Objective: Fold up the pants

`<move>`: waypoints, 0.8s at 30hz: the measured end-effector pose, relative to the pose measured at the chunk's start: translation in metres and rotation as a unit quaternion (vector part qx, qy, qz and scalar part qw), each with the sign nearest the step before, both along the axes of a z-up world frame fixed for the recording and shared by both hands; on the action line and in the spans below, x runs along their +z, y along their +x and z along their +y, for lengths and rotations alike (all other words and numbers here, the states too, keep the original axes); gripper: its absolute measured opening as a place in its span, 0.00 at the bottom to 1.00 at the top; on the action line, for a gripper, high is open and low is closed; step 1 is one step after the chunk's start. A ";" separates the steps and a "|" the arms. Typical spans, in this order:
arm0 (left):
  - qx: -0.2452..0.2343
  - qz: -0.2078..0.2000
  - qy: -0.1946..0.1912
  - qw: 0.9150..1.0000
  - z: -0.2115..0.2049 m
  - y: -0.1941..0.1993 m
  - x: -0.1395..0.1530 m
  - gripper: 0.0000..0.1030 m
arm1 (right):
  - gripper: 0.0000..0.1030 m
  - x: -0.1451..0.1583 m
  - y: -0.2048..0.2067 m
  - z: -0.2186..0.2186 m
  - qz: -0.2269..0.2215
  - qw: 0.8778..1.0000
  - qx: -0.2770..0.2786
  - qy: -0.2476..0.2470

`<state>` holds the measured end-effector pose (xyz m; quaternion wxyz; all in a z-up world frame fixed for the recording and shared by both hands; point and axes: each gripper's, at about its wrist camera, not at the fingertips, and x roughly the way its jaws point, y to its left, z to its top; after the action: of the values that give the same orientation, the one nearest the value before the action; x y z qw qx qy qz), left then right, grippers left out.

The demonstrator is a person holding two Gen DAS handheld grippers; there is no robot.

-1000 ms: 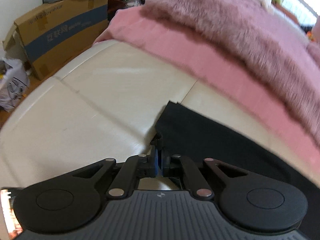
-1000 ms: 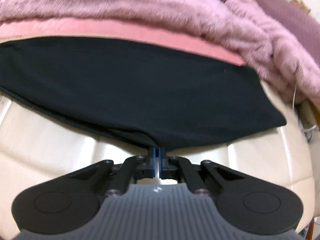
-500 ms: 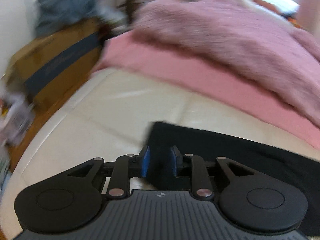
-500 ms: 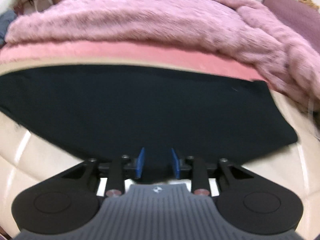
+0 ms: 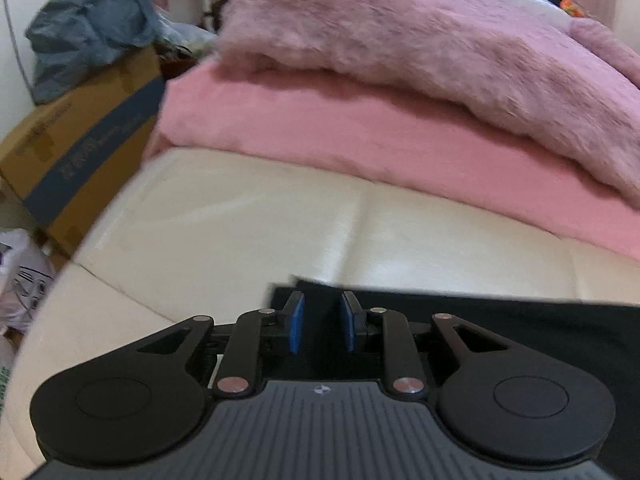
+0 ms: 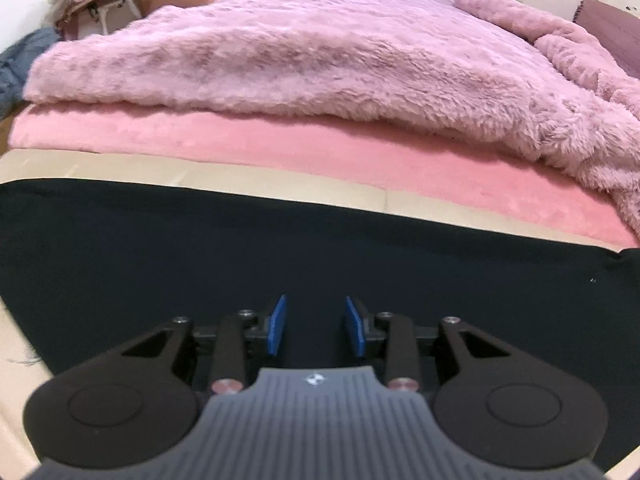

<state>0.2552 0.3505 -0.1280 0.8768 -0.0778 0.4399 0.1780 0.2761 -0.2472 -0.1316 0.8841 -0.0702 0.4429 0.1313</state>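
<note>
The pants are black, of plain matte fabric, and lie flat as a wide, smooth panel across the cream padded end of the bed, with no raised folds visible in either view. In the right wrist view the far edge of the pants runs nearly parallel to the pink sheet, separated from it by a narrow cream strip; a corner shows at the right margin. In the left wrist view one squared corner of the pants ends just ahead of the fingertips. The left hand-held gripper is released: its jaws have just been opening, the blue pads stand apart, and black fabric lies below the gap without being pinched. The right hand-held gripper is likewise released over the middle of the panel, its jaws having just been opening further, with nothing clamped. Beyond the sheet lies a thick, fluffy mauve blanket, bunched at its right side. Left of the bed stands a cardboard box with a blue stripe, carrying a crumpled grey-blue garment. A white plastic bag sits at floor level beside it.
</note>
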 end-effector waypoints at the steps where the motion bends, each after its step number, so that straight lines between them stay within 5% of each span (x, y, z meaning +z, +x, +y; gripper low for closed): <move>1: 0.006 -0.011 -0.003 1.000 0.006 -0.001 0.003 0.34 | 0.30 -0.002 0.005 -0.003 0.001 1.000 -0.005 -0.007; 2: 0.015 -0.024 -0.010 1.000 0.014 -0.003 0.007 0.47 | 0.31 -0.002 0.008 -0.008 -0.003 1.000 -0.011 -0.006; 4: 0.037 -0.039 -0.022 0.998 0.027 -0.007 0.011 0.56 | 0.41 0.002 0.010 -0.021 -0.016 1.000 -0.018 0.001; 10: 0.052 -0.034 -0.100 0.993 0.042 -0.020 0.002 0.56 | 0.42 0.010 0.021 -0.079 -0.045 0.996 -0.067 -0.048; 18: 0.063 -0.028 -0.101 0.993 0.037 -0.021 -0.008 0.56 | 0.40 0.048 0.055 -0.243 -0.059 0.980 -0.186 -0.050; 24: 0.066 -0.009 -0.069 0.995 0.026 -0.015 -0.007 0.56 | 0.40 0.039 0.097 -0.297 -0.034 0.989 -0.143 -0.016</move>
<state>0.2400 0.3763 -0.1353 0.8597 -0.1681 0.4371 0.2038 0.3729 -0.5445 -0.0930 0.9070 -0.0246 0.4204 -0.0063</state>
